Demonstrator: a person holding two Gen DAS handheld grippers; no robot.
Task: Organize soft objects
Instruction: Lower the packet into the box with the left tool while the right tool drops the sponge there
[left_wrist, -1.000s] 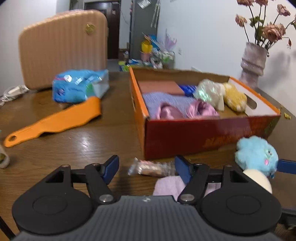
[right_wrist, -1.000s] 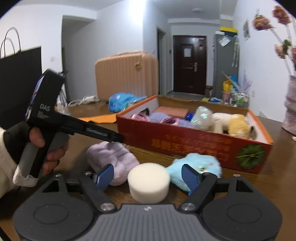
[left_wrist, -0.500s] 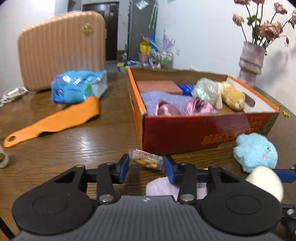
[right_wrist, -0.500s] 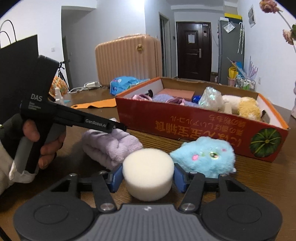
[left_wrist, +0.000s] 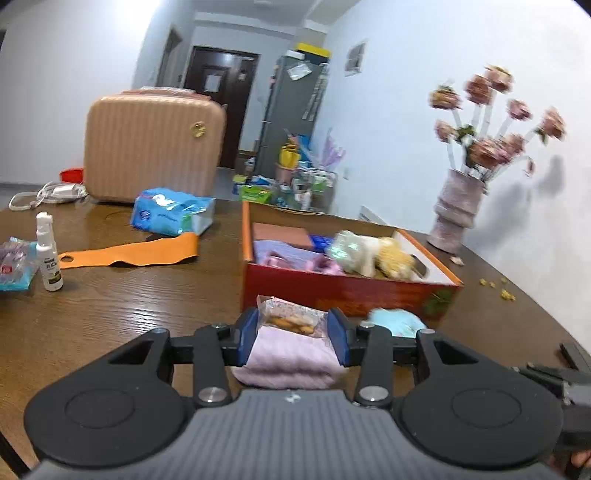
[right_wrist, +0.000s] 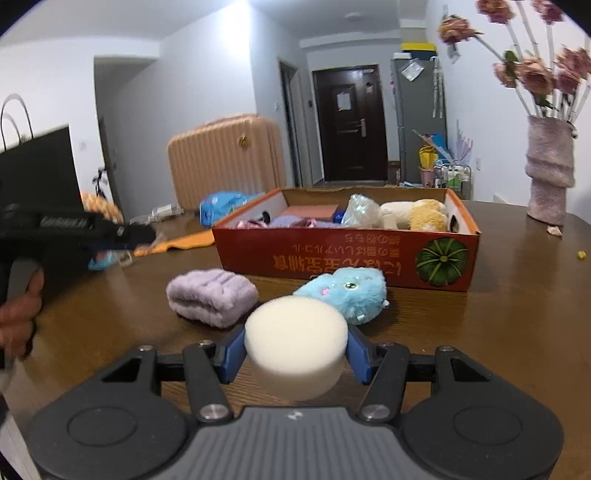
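Note:
My left gripper (left_wrist: 291, 326) is shut on a clear snack packet (left_wrist: 290, 313) and holds it above a folded purple towel (left_wrist: 291, 360) on the wooden table. In the right wrist view, my right gripper (right_wrist: 295, 354) is shut on a round white sponge (right_wrist: 295, 330) held off the table. Beyond the sponge lie the purple towel (right_wrist: 211, 295) and a blue plush toy (right_wrist: 347, 293), both just in front of the red cardboard box (right_wrist: 347, 260). The box (left_wrist: 343, 291) holds several soft items. The left gripper (right_wrist: 144, 233) shows blurred at that view's left, held by a hand.
A beige ribbed suitcase (left_wrist: 151, 147) stands at the table's back. A blue tissue pack (left_wrist: 171, 216), an orange strip (left_wrist: 136, 253) and a small spray bottle (left_wrist: 48, 258) lie left of the box. A vase of dried flowers (left_wrist: 458, 210) stands at the right.
Both grippers closed, the left on the snack packet and the right on the sponge. Both then drew back from the box, the left also rising with the packet.

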